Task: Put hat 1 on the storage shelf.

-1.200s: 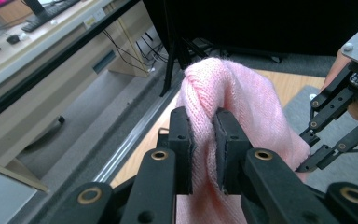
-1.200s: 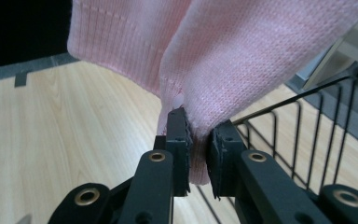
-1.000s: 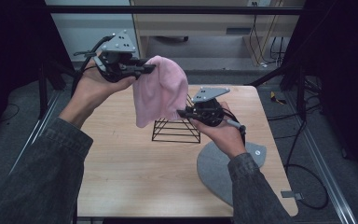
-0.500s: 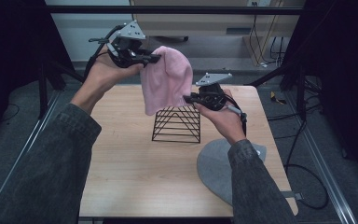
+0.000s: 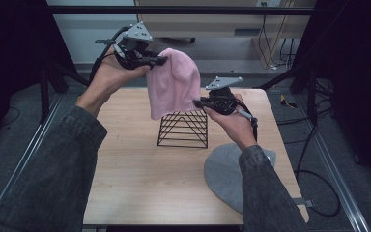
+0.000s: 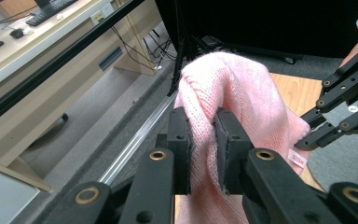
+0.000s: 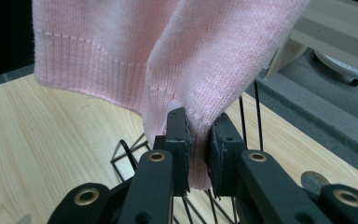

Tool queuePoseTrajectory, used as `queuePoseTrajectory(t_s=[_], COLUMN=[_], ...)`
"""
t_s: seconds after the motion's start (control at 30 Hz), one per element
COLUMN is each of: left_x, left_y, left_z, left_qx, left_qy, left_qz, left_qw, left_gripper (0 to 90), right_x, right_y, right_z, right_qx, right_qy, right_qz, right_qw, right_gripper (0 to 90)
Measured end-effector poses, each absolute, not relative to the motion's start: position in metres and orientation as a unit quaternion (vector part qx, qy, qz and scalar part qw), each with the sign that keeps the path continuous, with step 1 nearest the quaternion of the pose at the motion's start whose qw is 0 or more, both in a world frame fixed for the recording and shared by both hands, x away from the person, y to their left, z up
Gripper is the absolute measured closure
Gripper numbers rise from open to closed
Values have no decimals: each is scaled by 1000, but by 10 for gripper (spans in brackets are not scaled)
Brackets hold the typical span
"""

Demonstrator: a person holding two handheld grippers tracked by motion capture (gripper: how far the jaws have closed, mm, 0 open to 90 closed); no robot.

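Showing beanie (image 6: 242, 93) label, left tongs (image 6: 204, 140)

Even overhead light falls on the wooden table (image 5: 125, 183) in the high view, leaving soft, faint shadows beneath the black wire stand (image 5: 183, 129), while both flanks of the frame sink into near-black. The pink knit hat (image 5: 173, 87) is brightly lit and slightly washed out at its crown. In the left gripper view, the black jaws at the bottom edge are soft and the desk beyond bows with wide-angle distortion. The right gripper view renders the knit weave crisply; its upper left corner is dark, and no glare is visible.
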State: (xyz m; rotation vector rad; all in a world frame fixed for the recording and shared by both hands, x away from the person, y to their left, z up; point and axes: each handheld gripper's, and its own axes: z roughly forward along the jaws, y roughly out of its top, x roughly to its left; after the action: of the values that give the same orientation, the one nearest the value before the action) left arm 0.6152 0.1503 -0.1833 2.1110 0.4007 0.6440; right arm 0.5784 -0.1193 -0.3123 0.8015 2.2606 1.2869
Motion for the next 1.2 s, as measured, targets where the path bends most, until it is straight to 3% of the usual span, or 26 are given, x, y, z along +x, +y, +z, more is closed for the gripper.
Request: queuePoseTrajectory(t_s=[0.7,1.2], left_x=[617,604], left_y=[129,116], left_z=[-223,-251], left_qx=[861,864], left_qy=[151,144], left_qz=[244,218], left_qw=[419,429], left_gripper=[772,778], right_x=[572,566], right_y=[-132,-141], right_z=[-355,-389], right_qx=[306,324], right_qy=[821,823], right_qz=[429,420], right_qw=[219,202], right_gripper=[806,794])
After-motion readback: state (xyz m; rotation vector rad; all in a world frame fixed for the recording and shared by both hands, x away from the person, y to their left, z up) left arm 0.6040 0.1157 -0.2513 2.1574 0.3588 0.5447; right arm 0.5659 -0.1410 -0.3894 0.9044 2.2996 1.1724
